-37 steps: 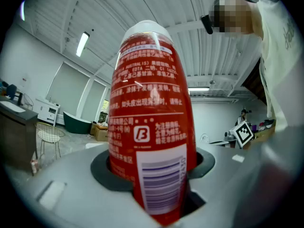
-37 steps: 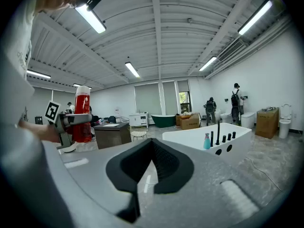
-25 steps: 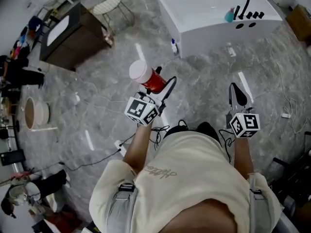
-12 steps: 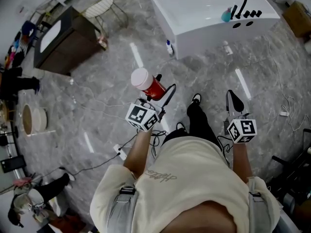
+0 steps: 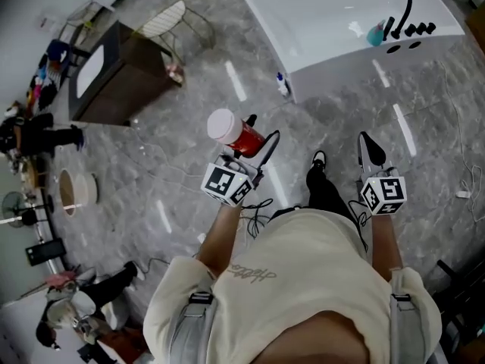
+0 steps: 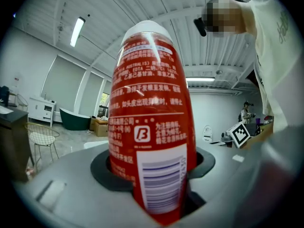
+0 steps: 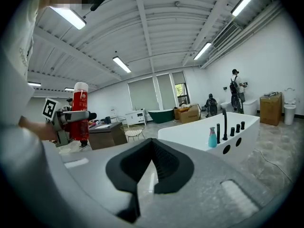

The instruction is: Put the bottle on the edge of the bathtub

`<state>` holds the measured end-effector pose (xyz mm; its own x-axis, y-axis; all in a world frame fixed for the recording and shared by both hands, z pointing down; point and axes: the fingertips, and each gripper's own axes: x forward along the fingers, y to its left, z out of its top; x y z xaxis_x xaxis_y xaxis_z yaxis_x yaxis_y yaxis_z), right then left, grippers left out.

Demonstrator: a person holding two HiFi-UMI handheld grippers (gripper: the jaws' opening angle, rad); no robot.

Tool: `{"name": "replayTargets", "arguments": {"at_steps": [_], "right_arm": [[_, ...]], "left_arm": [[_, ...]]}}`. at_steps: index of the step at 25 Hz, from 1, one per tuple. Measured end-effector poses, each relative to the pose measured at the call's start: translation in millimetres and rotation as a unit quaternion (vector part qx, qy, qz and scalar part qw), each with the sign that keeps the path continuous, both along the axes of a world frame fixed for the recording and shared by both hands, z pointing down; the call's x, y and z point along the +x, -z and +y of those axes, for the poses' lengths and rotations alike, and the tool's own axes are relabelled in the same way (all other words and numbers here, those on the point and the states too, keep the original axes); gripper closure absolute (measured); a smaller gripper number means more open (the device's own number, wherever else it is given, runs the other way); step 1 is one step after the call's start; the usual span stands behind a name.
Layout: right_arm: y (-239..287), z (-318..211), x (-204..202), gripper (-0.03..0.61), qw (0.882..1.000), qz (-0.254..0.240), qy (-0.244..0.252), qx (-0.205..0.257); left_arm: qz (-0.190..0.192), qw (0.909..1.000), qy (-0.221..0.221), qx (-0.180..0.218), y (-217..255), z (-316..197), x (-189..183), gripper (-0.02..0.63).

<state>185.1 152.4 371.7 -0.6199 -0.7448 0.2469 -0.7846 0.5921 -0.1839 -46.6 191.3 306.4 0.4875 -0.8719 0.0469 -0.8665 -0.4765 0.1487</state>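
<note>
- Left claw clamped part-open round the lower body of a red plastic bottle with a white cap. In the left gripper view the bottle fills the gap between the pads.
- The bottle is in the air over the grey marble floor, centre of the head view, not yet at the tub.
- In the right gripper view it stands upright, cap up.
- The white rectangular bathtub lies up and right of the left claw, well apart, with bare floor between.
- Right claw is nearer the tub in frame, but its pads are together on nothing.
- Tub edge near the black taps already carries a small teal bottle. Another small bottle stands on the floor by the tub corner.
- Versus one second ago: same grip and same bottle pose. The floor stripes and the dark cabinet have shifted in frame and a shoe shows ahead, so the person looks to be walking. The tub is hardly nearer.
</note>
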Motion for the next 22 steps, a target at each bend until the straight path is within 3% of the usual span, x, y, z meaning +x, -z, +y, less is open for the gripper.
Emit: {"name": "replayTargets", "arguments": {"at_steps": [5,9,17,22], "right_arm": [[9,-70,-14,0.577,1.000,-0.014,0.018,0.009],[13,-114,-23,0.577,0.999,-0.015,0.039,0.016],[-7,-142,-48,0.577,0.998,-0.006,0.064,-0.023],[-19,-145,-62,0.577,0.997,0.017,0.052,-0.051]], "left_arm": [[-0.010,0.9995,0.028,0.009,28,-72,-4,0.319],[0.009,0.9993,0.028,0.022,44,-111,-1,0.319],[0.035,0.9990,0.026,-0.013,26,-149,-14,0.319],[0.038,0.9989,-0.005,-0.027,3,-174,-34,0.319]]}}
